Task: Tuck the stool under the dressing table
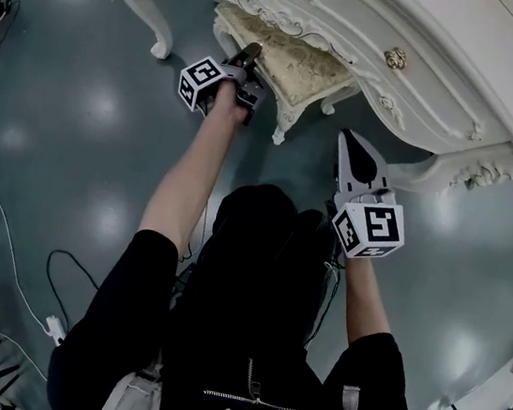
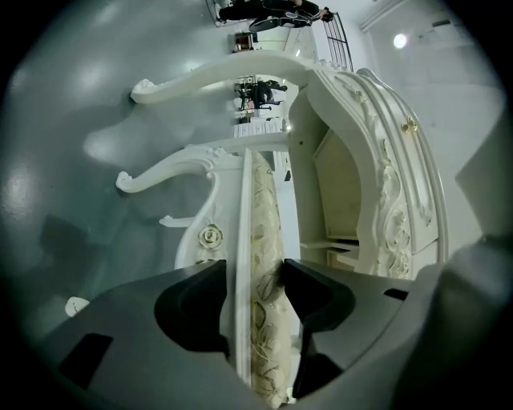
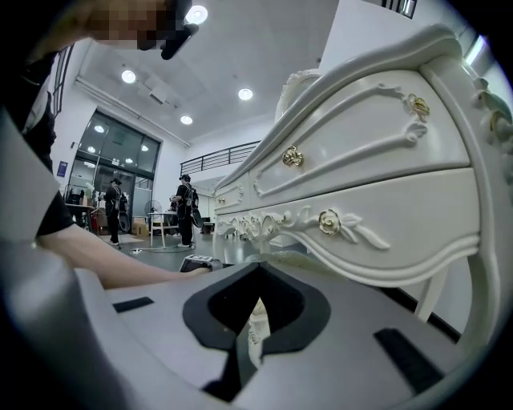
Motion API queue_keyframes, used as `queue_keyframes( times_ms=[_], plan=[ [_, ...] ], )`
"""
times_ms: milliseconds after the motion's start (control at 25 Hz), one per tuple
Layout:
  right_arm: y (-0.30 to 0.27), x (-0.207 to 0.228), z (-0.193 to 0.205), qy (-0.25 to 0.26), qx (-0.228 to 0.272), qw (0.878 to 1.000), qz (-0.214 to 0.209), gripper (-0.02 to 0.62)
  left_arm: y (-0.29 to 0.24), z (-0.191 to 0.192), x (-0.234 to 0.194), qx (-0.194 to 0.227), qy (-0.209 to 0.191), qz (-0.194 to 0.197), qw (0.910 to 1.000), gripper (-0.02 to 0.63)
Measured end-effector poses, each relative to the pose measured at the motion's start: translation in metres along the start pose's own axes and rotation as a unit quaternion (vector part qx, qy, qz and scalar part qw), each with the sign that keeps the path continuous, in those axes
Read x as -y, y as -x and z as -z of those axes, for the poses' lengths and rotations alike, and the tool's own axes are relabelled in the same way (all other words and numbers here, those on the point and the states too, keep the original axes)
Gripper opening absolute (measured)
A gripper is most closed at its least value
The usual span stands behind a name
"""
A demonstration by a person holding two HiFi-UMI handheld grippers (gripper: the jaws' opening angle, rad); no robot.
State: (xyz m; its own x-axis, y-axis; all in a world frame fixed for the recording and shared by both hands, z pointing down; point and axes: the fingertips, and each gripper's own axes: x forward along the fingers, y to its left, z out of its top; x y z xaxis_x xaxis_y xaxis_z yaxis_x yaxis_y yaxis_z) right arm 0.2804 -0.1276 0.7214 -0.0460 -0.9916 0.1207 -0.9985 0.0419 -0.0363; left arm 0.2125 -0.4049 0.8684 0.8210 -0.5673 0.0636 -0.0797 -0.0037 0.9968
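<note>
Mid-push, pinching stool (image 1: 294, 61) by its seat edge with left gripper (image 2: 252, 276); right gripper (image 1: 346, 138) pressed together, empty. Next, probably: slide level, deeper under table (image 1: 448, 56).

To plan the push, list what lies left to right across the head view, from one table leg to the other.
dressing table's left leg → left gripper → stool → right gripper → dressing table's right leg
</note>
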Motion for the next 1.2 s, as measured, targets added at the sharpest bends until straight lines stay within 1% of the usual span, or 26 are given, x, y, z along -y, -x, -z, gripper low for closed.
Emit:
queue_keyframes(
  times_ms=[280,480,600,640,680,720,760,800,840,880,920,960,1000,1040,1080,1120,1160,1200],
  plan=[
    [0.014,0.008,0.009,0.001,0.0,1.0,0.014,0.003,-0.027,0.015,0.003,-0.012,0.005,0.013,0.9998,0.225],
    [0.024,0.017,0.014,-0.001,0.002,1.0,0.027,0.003,-0.047,0.028,0.006,-0.033,-0.005,0.021,0.9992,0.224],
    [0.029,0.015,0.019,0.0,0.003,1.0,0.023,0.003,-0.045,0.031,0.006,-0.041,0.002,0.033,0.9986,0.224],
    [0.03,0.014,0.02,0.0,0.003,1.0,0.022,0.004,-0.042,0.032,0.007,-0.043,0.001,0.04,0.9983,0.205],
    [0.031,0.014,0.02,0.0,0.003,1.0,0.021,0.003,-0.038,0.032,0.009,-0.046,-0.007,0.045,0.9979,0.172],
    [0.031,0.013,0.019,0.0,0.004,1.0,0.02,0.005,-0.033,0.034,0.011,-0.05,-0.025,0.048,0.9973,0.17],
    [0.031,0.011,0.018,0.0,0.006,1.0,0.02,0.003,-0.027,0.036,0.014,-0.055,-0.055,0.048,0.9958,0.165],
    [0.031,0.01,0.017,-0.001,0.006,1.0,0.019,0.005,-0.019,0.04,0.018,-0.063,-0.097,0.045,0.9923,0.122],
    [0.03,0.007,0.017,-0.001,0.006,1.0,0.017,0.004,-0.01,0.044,0.022,-0.072,-0.148,0.041,0.9855,0.098],
    [0.029,0.004,0.016,-0.001,0.005,1.0,0.014,0.005,-0.001,0.047,0.026,-0.079,-0.201,0.039,0.9755,0.067],
    [0.028,0.0,0.016,-0.001,0.005,1.0,0.01,0.004,0.009,0.05,0.032,-0.086,-0.253,0.039,0.963,0.048],
    [0.025,-0.004,0.016,0.001,0.005,1.0,0.006,0.004,0.018,0.052,0.038,-0.092,-0.302,0.04,0.9479,0.042],
    [0.023,-0.008,0.015,0.001,0.006,1.0,0.001,0.004,0.027,0.054,0.044,-0.097,-0.355,0.039,0.929,0.039],
    [0.02,-0.011,0.015,0.001,0.006,1.0,-0.003,0.005,0.035,0.055,0.049,-0.102,-0.413,0.032,0.9046,0.038],
    [0.018,-0.014,0.014,-0.001,0.007,1.0,-0.006,0.005,0.042,0.057,0.054,-0.106,-0.471,0.023,0.8753,0.035],
    [0.015,-0.018,0.012,-0.002,0.007,1.0,-0.009,0.004,0.049,0.058,0.06,-0.109,-0.525,0.013,0.8438,0.032],
    [0.012,-0.021,0.01,-0.004,0.006,1.0,-0.011,0.004,0.056,0.059,0.066,-0.111,-0.571,0.005,0.8136,0.032],
    [0.01,-0.025,0.007,-0.006,0.005,1.0,-0.012,0.004,0.063,0.059,0.073,-0.112,-0.605,0.001,0.788,0.031]
  ],
)
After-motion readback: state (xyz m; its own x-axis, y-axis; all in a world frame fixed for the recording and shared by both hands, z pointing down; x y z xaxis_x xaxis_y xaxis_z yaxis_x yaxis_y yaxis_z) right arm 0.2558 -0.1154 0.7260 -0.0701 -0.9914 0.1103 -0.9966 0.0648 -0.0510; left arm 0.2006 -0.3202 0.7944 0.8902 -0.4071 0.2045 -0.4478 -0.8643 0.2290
